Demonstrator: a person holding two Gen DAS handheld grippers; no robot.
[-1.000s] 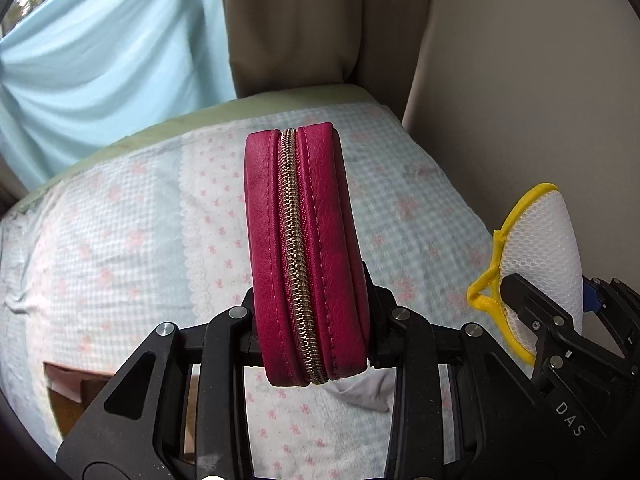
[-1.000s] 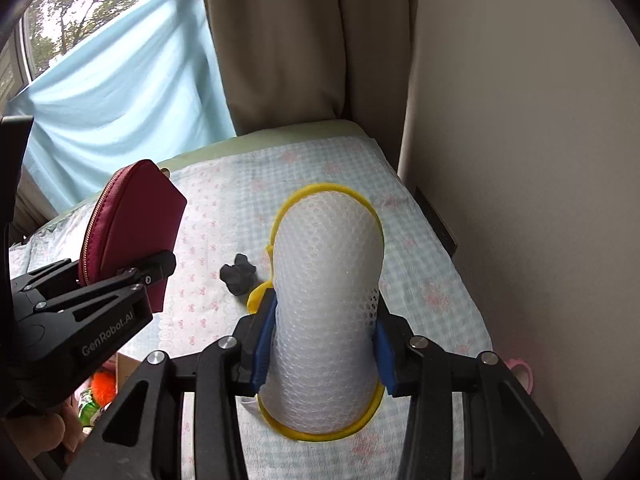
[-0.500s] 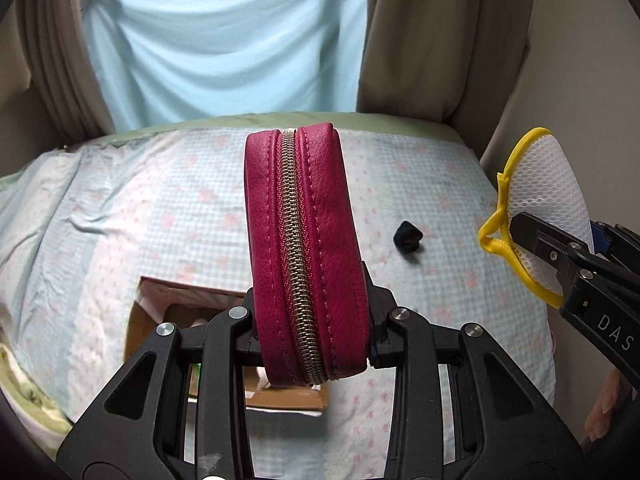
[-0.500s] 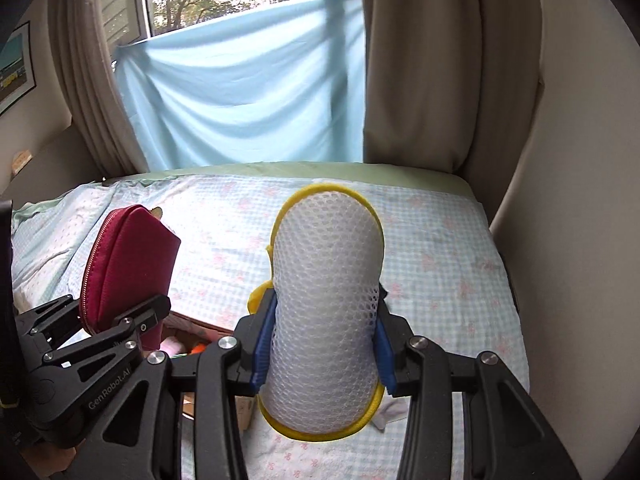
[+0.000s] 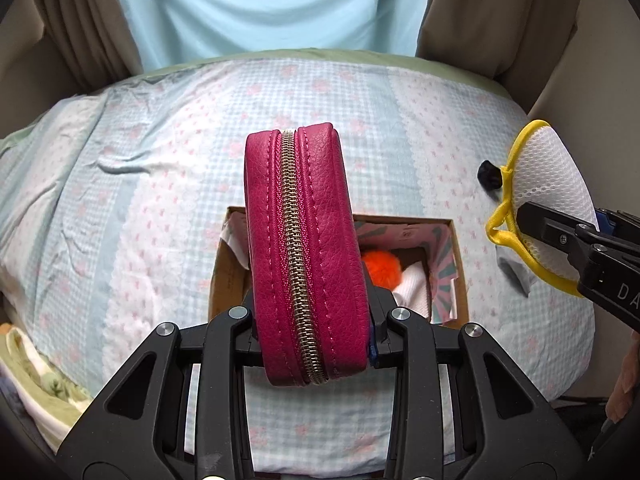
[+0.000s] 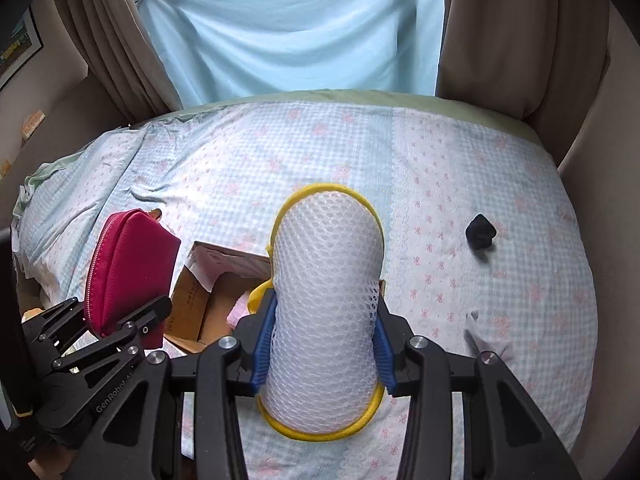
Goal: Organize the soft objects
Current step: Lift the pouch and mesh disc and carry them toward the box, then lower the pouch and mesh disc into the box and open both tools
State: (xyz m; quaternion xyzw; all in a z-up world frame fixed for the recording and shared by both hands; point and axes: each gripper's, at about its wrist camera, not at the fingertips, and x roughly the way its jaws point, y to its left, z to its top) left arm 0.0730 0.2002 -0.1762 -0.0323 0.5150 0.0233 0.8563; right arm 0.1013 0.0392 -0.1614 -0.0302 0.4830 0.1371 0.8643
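Note:
My left gripper (image 5: 312,332) is shut on a magenta zip pouch (image 5: 304,248), held upright above an open cardboard box (image 5: 456,264) on the bed. The box holds an orange fluffy ball (image 5: 382,266) and a white cloth (image 5: 414,288). My right gripper (image 6: 324,352) is shut on a white mesh pouch with yellow trim (image 6: 326,300), held above the box's right part (image 6: 200,296). The mesh pouch (image 5: 548,192) shows at the right of the left wrist view. The magenta pouch (image 6: 128,268) and the left gripper (image 6: 120,324) show at the left of the right wrist view.
A small black soft object (image 6: 480,232) lies on the checked bedsheet (image 6: 500,184) at the right, also seen in the left wrist view (image 5: 490,174). A white scrap (image 6: 488,340) lies nearer. Curtains (image 6: 296,24) hang behind the bed. A wall stands at the right.
Both grippers have swung left and tilted down with their pouches. The cardboard box has come into full view beneath them, and the wall has slid out to the right.

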